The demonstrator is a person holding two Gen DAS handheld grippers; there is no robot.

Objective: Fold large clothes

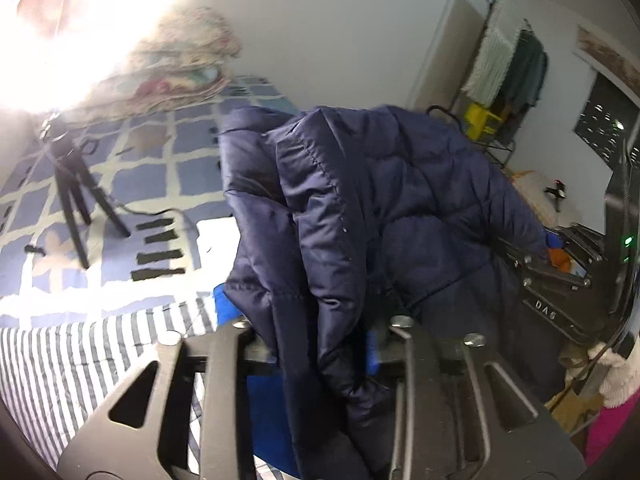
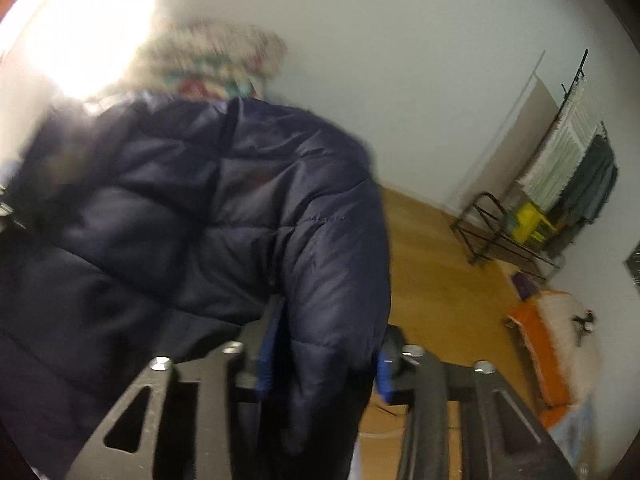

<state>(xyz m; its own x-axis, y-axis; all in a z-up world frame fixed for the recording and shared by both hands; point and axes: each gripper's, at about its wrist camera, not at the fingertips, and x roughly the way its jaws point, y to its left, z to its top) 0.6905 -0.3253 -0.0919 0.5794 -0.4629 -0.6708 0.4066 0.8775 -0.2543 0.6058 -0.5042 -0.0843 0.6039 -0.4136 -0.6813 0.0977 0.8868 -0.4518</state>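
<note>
A navy quilted puffer jacket point(image 1: 380, 200) hangs lifted above the bed, bunched in thick folds. My left gripper point(image 1: 320, 344) is shut on a fold of the jacket, with fabric filling the gap between its blue pads. The jacket also fills the left of the right wrist view point(image 2: 180, 220). My right gripper point(image 2: 324, 360) is shut on another fold of it, which drapes down between the fingers. The right gripper also shows at the right edge of the left wrist view point(image 1: 560, 264), holding the jacket's far side.
A bed with a blue checked cover point(image 1: 140, 168) and a striped sheet point(image 1: 80, 360) lies below. A small black tripod point(image 1: 76, 184) stands on it, near black tape strips point(image 1: 158, 248). A pile of clothes point(image 1: 180, 68) sits at the back. A drying rack point(image 2: 560, 200) stands on the wooden floor point(image 2: 432, 280).
</note>
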